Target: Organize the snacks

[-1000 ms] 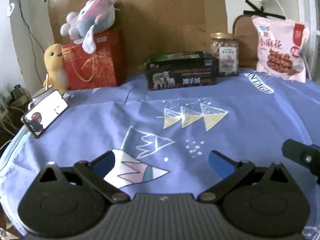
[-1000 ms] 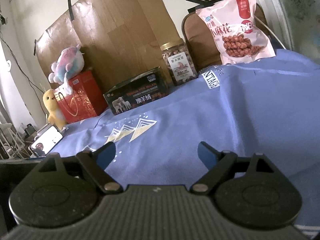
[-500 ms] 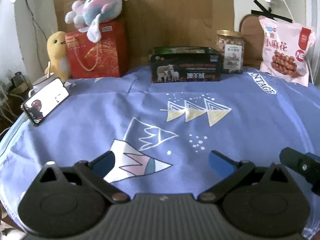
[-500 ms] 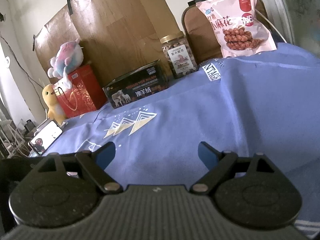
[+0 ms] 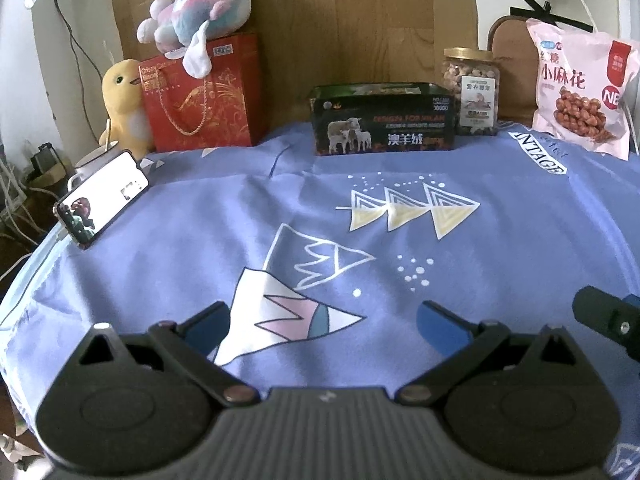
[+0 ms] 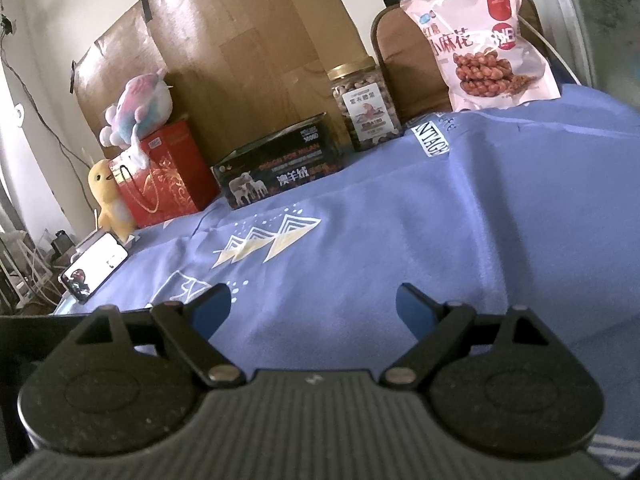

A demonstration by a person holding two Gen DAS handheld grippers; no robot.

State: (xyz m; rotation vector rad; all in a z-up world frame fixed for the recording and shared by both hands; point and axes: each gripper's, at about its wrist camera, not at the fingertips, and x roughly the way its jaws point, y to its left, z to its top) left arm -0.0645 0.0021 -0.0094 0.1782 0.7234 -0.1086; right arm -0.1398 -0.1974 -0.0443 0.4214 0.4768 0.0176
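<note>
Pink snack bag (image 5: 580, 92) leans upright against a chair back, right of the dark open box (image 5: 384, 120); nut jar (image 5: 472, 92) stands touching that box's right end. Likely staged for boxing. Left gripper (image 5: 324, 320) and right gripper (image 6: 314, 304) gape wide, empty, well short of the box. Only the left view shows the right gripper's edge.

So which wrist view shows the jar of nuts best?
The left wrist view: the jar of nuts stands upright and nearly head-on, gold lid and label visible, its lower left hidden behind the dark box. The right wrist view shows it tilted.
</note>
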